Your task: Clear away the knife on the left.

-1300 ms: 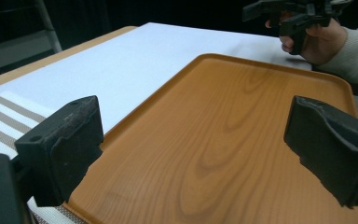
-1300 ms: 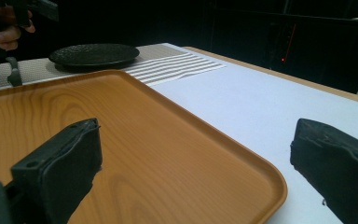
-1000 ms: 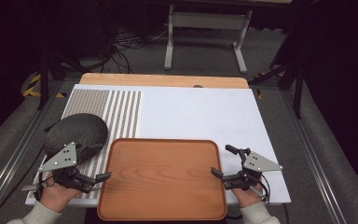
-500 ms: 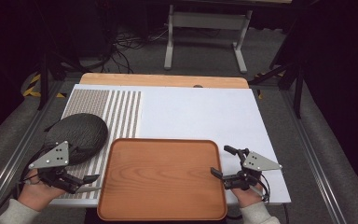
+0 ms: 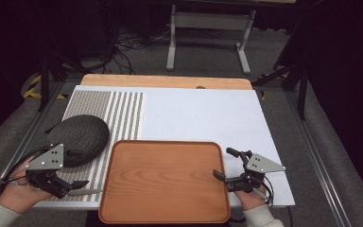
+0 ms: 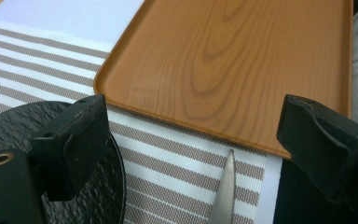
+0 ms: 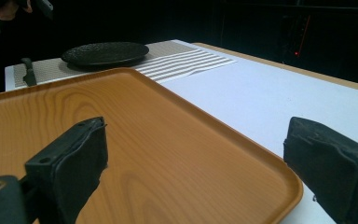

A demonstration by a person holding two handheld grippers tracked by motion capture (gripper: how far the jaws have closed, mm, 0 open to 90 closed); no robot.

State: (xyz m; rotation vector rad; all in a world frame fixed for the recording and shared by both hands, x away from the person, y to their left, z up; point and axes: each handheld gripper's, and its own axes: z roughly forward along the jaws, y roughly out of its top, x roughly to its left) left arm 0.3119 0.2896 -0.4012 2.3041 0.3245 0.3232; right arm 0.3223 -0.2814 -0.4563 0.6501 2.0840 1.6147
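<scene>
High view: the white tabletop (image 5: 208, 118) carries, from largest to smallest, a wooden tray (image 5: 164, 180) at its near edge, a striped mat (image 5: 105, 111) at the left, a dark plate (image 5: 79, 138) on that mat, and a knife (image 5: 84, 191) whose blade lies on the mat just left of the tray's near left corner.

The left hand-held gripper (image 5: 71, 187) sits at the near left corner of the tabletop, jaws spread and holding nothing. The knife lies directly before it, its long axis running roughly left to right across the tabletop, tip toward the tray. In the left gripper view the blade (image 6: 223, 193) rises between the two open jaws, apart from both, pointing at the tray's rim (image 6: 177, 122); the plate (image 6: 98, 186) lies behind the left jaw.

The right hand-held gripper (image 5: 227, 165) rests at the tray's right edge, jaws likewise spread and empty; in the right gripper view the tray's corner (image 7: 279, 179) lies between them.

The left hand-held gripper is much the nearer to the knife, which already lies along its line of reach; whether it touches the handle cannot be told. Closing on the knife would likely call for a short advance and descent.
</scene>
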